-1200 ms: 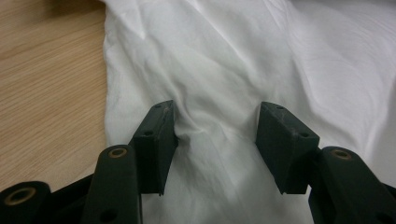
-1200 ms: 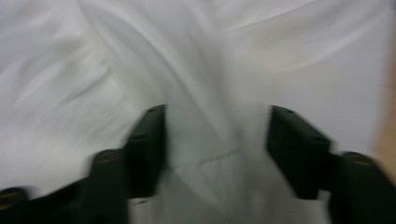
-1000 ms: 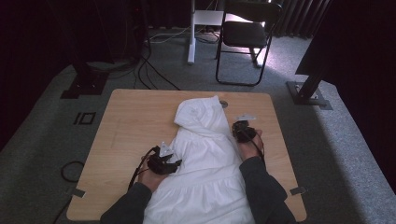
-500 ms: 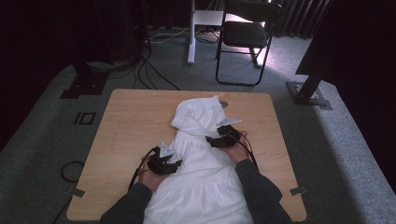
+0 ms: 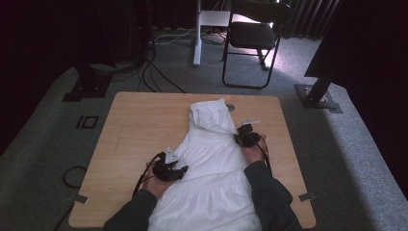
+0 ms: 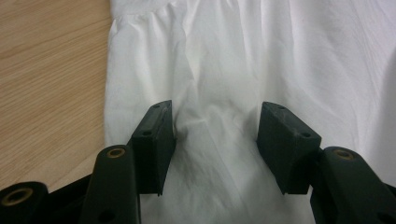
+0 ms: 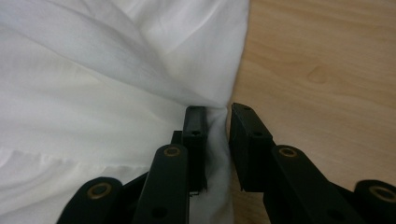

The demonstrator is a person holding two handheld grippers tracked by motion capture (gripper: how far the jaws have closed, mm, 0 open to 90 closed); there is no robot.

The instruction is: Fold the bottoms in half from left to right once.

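Note:
A white garment [image 5: 211,159] lies flat on the wooden table [image 5: 139,125], hood end away from me. My left gripper [image 5: 180,169] rests on its left side. In the left gripper view the gripper [image 6: 215,116] stands open, pressed down on the cloth [image 6: 224,70], which puckers into a ridge between the jaws. My right gripper [image 5: 239,137] is at the garment's right edge below the hood. In the right gripper view it [image 7: 217,112] has just been closing, and the jaws stand narrow with the edge of the cloth [image 7: 93,93] pinched between them.
A small grey disc [image 5: 230,107] is set in the table beside the hood. Bare wood [image 5: 134,144] spreads to the left of the garment. Beyond the table stand a black chair [image 5: 255,38], a white post [image 5: 197,33], floor cables [image 5: 159,77] and a stand base [image 5: 317,96].
My right gripper swung left over the garment, then came back to its right edge and sank onto it. The hood has shifted slightly. The left gripper has stayed put.

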